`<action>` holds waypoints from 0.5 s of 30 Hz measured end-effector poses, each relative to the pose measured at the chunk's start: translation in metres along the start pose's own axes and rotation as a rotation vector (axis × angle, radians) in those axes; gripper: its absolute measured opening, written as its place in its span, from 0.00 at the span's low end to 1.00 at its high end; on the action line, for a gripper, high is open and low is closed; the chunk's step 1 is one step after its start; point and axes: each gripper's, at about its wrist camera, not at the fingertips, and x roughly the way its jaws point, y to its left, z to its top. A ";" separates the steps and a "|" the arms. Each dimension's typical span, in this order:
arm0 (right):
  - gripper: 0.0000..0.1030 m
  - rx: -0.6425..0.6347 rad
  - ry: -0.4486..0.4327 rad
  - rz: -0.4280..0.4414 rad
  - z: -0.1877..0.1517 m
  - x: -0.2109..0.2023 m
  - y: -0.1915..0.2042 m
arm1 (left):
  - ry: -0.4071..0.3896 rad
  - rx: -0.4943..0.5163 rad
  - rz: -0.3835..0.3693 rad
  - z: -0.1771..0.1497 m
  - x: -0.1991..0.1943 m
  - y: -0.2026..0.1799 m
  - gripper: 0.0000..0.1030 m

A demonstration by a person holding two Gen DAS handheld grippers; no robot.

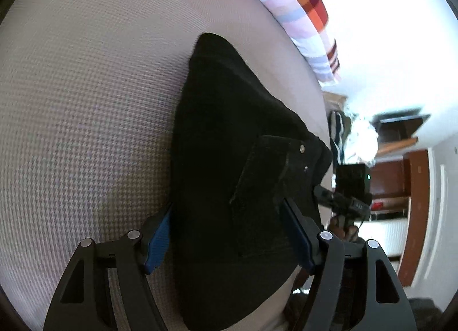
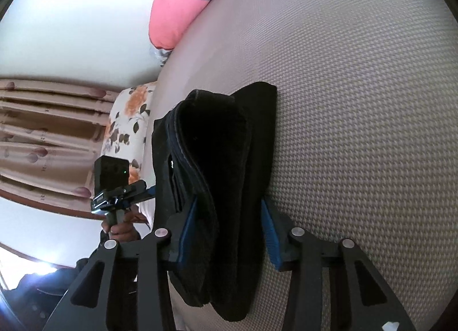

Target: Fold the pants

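Note:
The black pants (image 1: 229, 116) are folded into a thick bundle over the beige woven bed cover (image 1: 86, 102); a back pocket with metal rivets faces up. My left gripper (image 1: 227, 205) is shut on one end of the bundle, blue pads against both sides. In the right wrist view the pants (image 2: 223, 130) show stacked folded layers, and my right gripper (image 2: 229, 200) is shut on the opposite end. I cannot tell whether the bundle touches the bed cover (image 2: 357, 102). Each view shows the other gripper's camera block (image 1: 353, 179) (image 2: 111, 170), held by a hand, beyond the pants.
A pink striped pillow (image 1: 303, 10) (image 2: 183, 2) lies at the far edge of the bed. A floral cushion (image 2: 128, 119) and pleated curtains (image 2: 48, 130) stand beyond the bed on one side. Wooden furniture and a door (image 1: 415, 202) are on the other.

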 end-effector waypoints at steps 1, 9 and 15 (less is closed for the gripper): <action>0.39 -0.002 0.004 0.003 0.000 0.001 -0.001 | 0.003 0.000 -0.011 0.002 0.001 0.001 0.69; 0.35 -0.013 -0.015 -0.002 0.001 0.004 -0.002 | -0.023 0.026 -0.047 0.007 0.002 0.004 0.69; 0.30 0.014 -0.045 -0.025 -0.007 -0.001 -0.003 | -0.045 0.043 -0.030 0.001 0.005 0.000 0.68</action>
